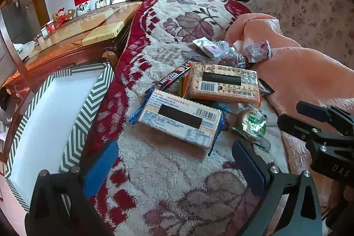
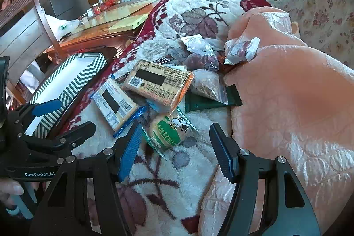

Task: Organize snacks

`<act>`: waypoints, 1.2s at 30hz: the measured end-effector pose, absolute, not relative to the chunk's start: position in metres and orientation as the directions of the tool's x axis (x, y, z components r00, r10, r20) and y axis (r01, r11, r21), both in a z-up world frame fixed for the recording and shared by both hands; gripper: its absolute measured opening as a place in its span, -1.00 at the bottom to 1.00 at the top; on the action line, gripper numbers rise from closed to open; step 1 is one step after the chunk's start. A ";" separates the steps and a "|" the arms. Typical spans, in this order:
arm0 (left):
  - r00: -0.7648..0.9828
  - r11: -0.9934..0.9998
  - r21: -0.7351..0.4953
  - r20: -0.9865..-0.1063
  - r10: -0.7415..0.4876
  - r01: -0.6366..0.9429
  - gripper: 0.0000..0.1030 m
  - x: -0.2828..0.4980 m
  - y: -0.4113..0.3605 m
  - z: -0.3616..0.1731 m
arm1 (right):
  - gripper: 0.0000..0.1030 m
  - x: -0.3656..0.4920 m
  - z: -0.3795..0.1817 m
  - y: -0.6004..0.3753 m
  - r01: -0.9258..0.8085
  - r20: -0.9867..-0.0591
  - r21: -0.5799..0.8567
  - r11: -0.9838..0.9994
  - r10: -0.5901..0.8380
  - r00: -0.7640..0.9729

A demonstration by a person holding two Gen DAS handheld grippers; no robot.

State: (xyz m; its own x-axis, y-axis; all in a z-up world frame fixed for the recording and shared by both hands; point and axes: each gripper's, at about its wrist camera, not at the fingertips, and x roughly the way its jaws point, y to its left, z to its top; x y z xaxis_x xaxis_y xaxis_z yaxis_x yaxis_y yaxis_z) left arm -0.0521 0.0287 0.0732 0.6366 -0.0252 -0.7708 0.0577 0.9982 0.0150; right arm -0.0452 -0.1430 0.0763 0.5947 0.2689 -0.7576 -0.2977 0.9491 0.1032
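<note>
Right wrist: green rice-cracker pack [image 2: 171, 132] face (legible)

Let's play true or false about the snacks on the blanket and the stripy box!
1. The stripy box is full of snacks. False: it is empty.
2. The blue cracker pack lies nearer the box than the orange cracker pack does. True.
3. The right gripper is squeezing the green snack. False: it is open and holds nothing.
4. The left gripper is open and holds nothing. True.
5. The Nescafe stick is inside the box. False: it lies on the blanket by the cracker packs.
</note>
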 end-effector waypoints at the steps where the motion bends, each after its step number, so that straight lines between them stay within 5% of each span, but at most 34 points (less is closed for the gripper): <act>1: 0.636 0.998 0.010 -0.771 -0.029 0.058 1.00 -0.052 0.030 0.073 | 0.23 -0.045 0.076 -0.143 -0.299 -0.758 0.104 0.949 0.270 0.593; 36: 0.523 0.966 0.064 -0.849 -0.079 0.251 1.00 0.088 0.060 0.066 | 0.23 -0.033 0.057 -0.150 -0.291 -0.801 0.149 0.945 0.288 0.525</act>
